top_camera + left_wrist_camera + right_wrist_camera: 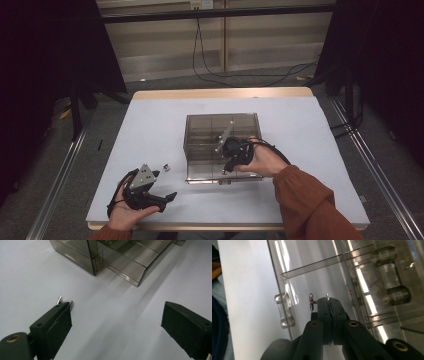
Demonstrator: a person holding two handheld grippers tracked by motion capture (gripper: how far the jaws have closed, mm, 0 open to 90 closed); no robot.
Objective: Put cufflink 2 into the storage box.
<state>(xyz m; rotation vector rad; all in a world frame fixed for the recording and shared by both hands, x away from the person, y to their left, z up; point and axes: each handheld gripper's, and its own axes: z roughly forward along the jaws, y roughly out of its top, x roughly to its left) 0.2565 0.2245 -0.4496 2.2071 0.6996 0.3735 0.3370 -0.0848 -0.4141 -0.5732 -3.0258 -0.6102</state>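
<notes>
Meanwhile, right claw (329, 305) pinches a small metal clip (311, 302) over the clear box (200, 131); left claw (115, 322) gapes.

text: none legible | labels: none | brands: none | numbers: none | signs: none

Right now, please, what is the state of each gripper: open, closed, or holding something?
Left gripper: open, holding nothing; a small metal piece lies by one jaw.
Right gripper: closed on a small metal clip, at the clear drawer box.
</notes>
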